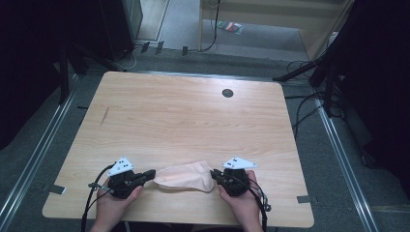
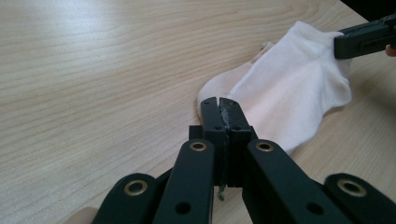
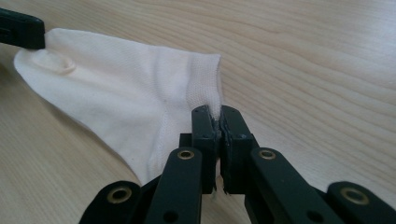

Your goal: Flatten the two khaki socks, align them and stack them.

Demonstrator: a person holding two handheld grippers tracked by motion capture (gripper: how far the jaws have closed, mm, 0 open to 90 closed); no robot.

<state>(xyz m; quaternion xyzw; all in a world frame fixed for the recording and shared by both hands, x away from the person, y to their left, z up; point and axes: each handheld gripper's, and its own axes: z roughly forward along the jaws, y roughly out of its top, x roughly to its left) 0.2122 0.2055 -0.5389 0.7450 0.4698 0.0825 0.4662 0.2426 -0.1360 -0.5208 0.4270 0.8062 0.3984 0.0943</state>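
A pale cream sock (image 1: pixel 186 177) lies flat on the wooden table (image 1: pixel 193 116) near its front edge, stretched between my two grippers. In the high view my left gripper (image 1: pixel 151 173) is at the sock's left end. The left gripper view has its jaws (image 2: pixel 219 105) shut together on the edge of the sock (image 2: pixel 289 93). My right gripper (image 1: pixel 214 173) is at the sock's right end. Its jaws (image 3: pixel 218 116) are shut with the ribbed cuff of the sock (image 3: pixel 126 102) pinched between them. A person's hands hold both grippers from the bottom edge.
A small dark round hole (image 1: pixel 227 93) sits in the tabletop toward the back. Grey tape tabs (image 1: pixel 57 189) mark the front corners. Cables and dark stands (image 1: pixel 329 82) crowd the floor around the table, and metal rails (image 1: pixel 34 159) run along both sides.
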